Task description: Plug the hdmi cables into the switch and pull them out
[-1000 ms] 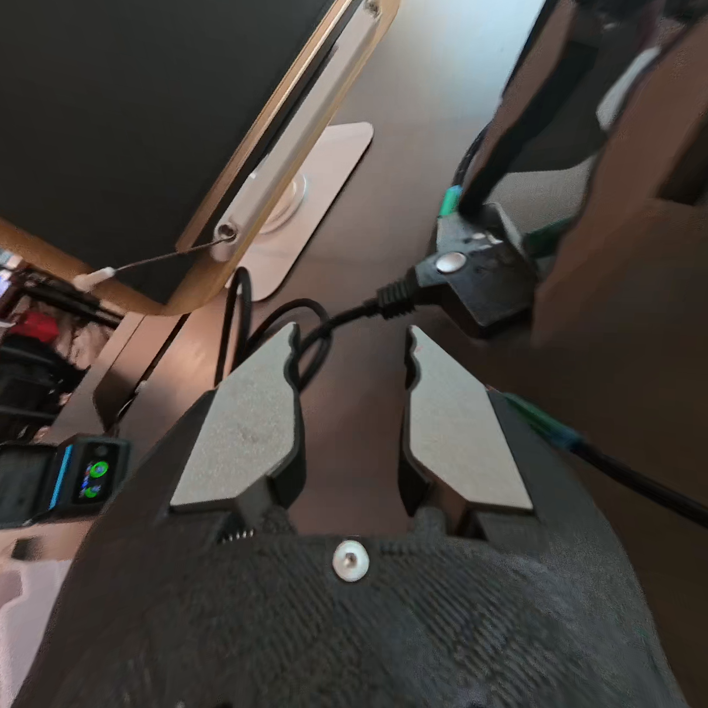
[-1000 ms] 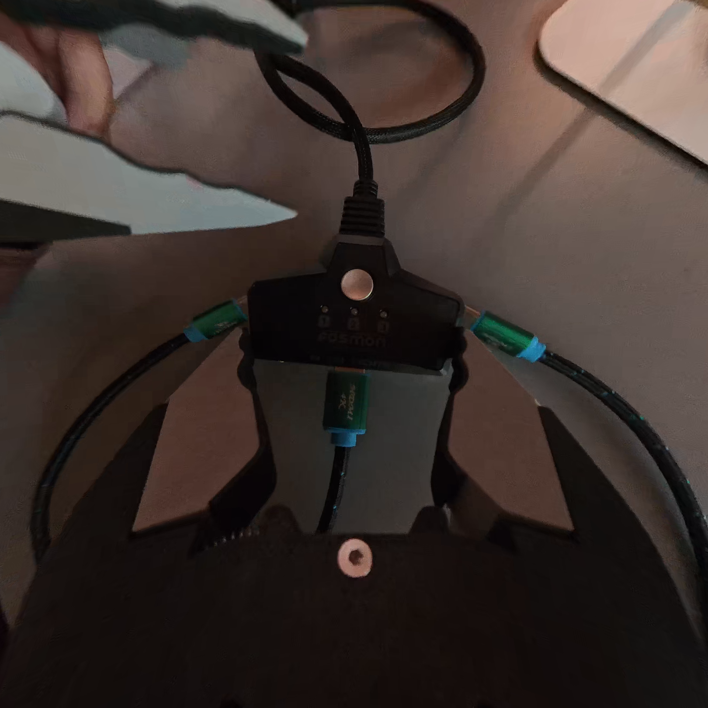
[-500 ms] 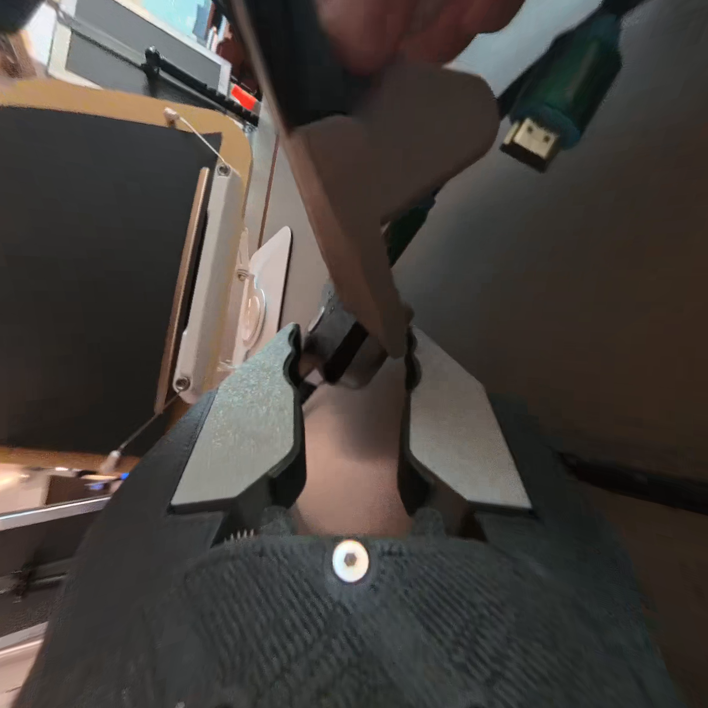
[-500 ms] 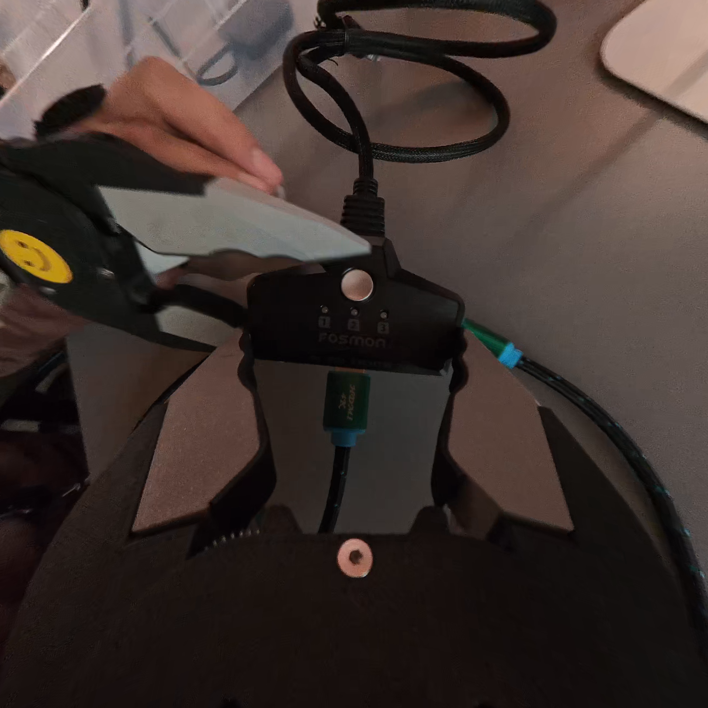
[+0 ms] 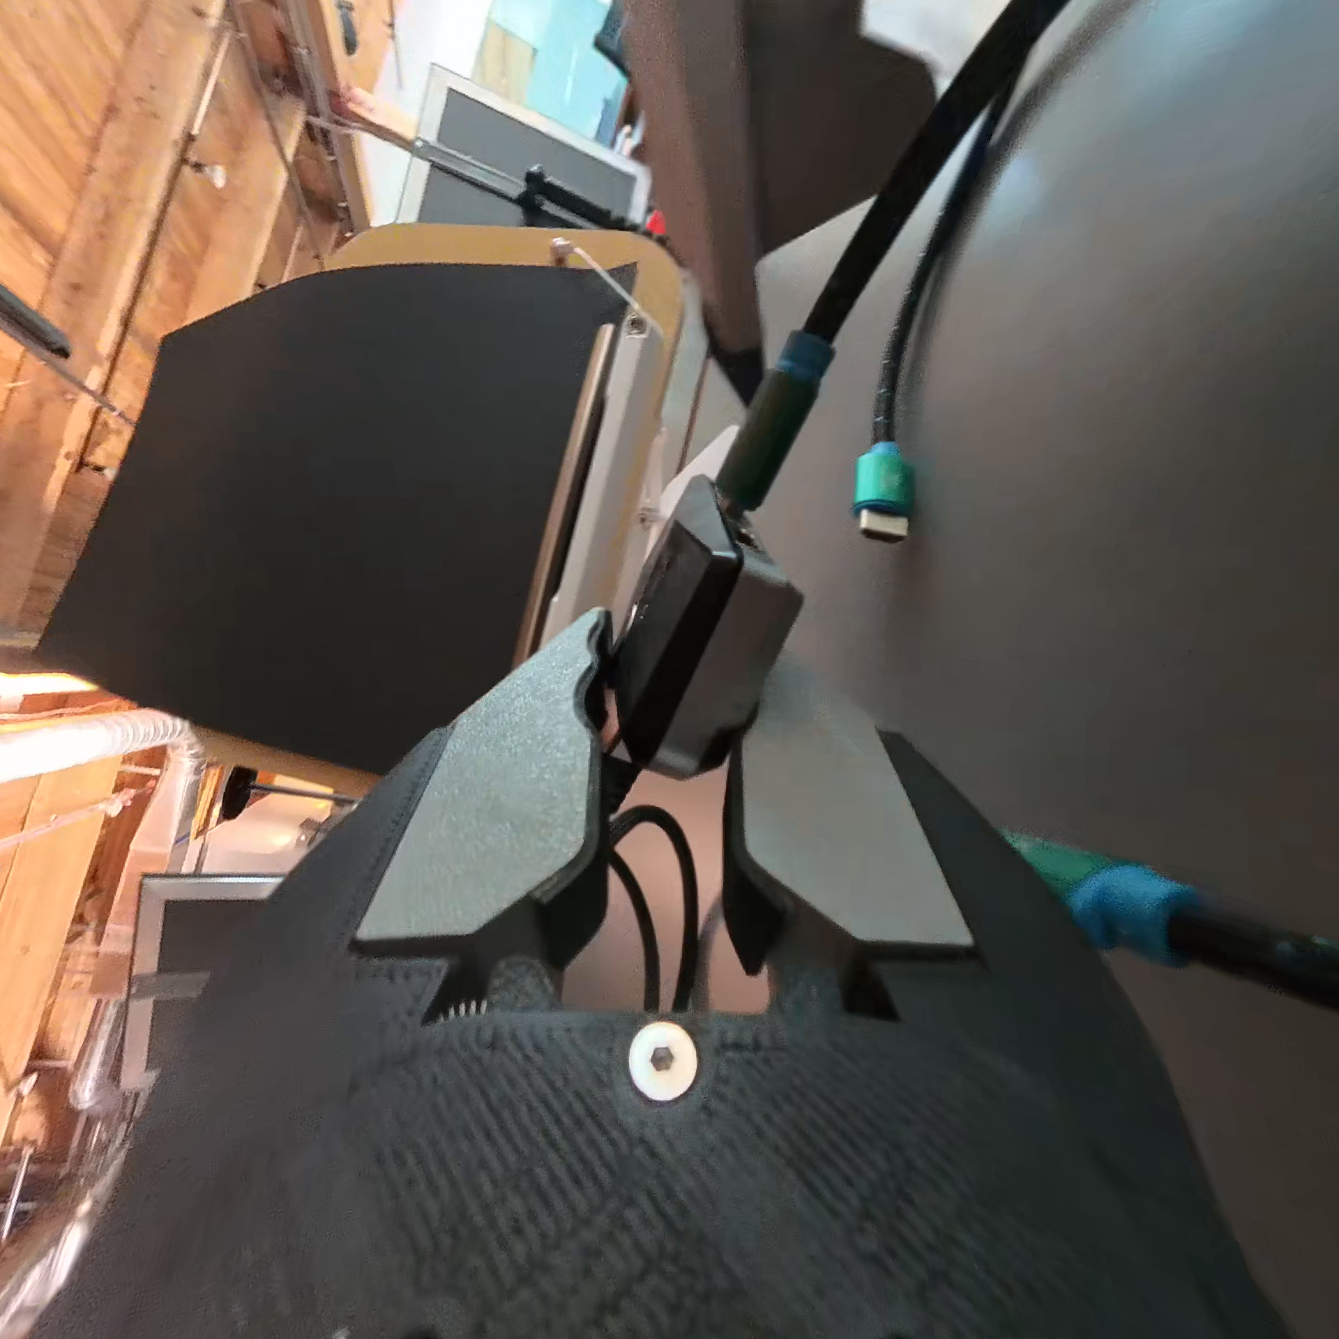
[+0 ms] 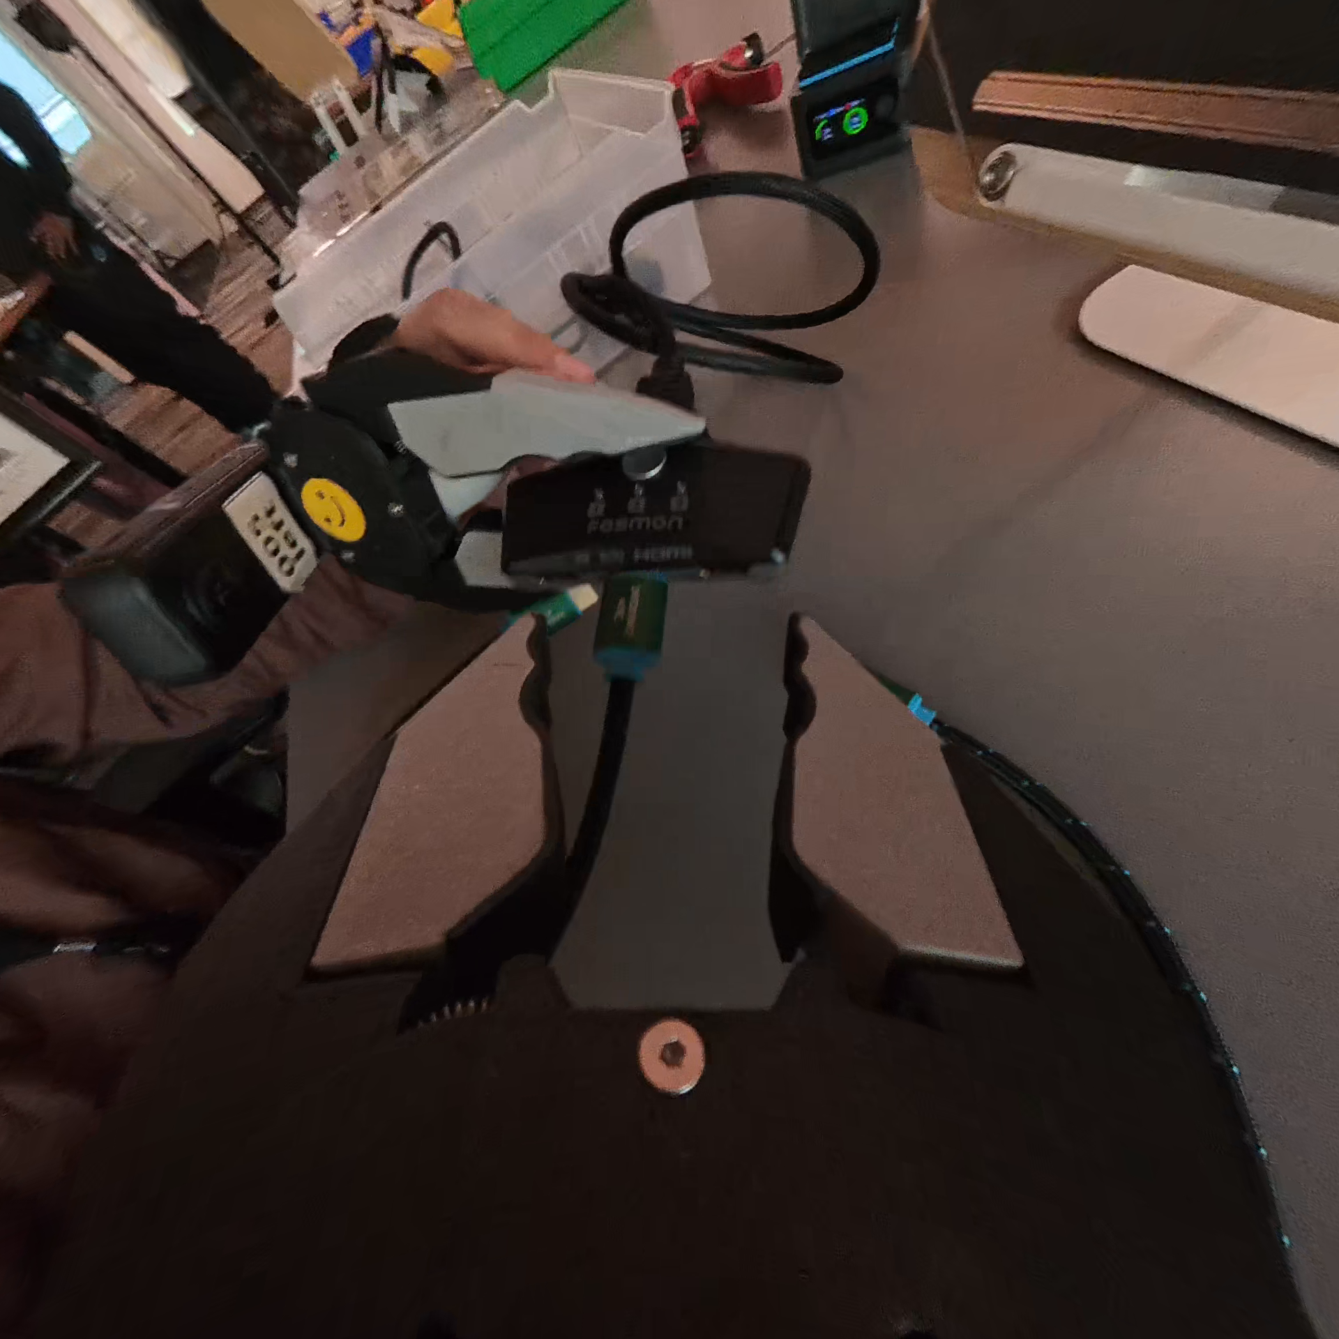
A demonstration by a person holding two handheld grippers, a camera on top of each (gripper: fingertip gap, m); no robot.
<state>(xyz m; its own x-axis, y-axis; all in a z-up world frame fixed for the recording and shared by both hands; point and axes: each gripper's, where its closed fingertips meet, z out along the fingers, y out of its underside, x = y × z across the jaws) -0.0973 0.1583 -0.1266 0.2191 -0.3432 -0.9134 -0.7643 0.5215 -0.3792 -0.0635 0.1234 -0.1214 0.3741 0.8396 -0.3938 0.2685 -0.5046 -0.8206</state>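
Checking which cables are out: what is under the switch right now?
Under the lifted switch, one green plug remains inserted; another plug lies loose on the table. The side ports are hidden.

We see a grey table [image 6: 1087, 580] w/ a white flat stand base [image 6: 1217, 348] at its right edge, below a wood-framed dark panel [image 5: 326, 493]. At the far end sit clear plastic bins [image 6: 507, 188], a red tool [image 6: 724, 76] & a small black device w/ lit screen [image 6: 844, 119]. A green box [image 6: 536, 29] stands farther back, blurry.
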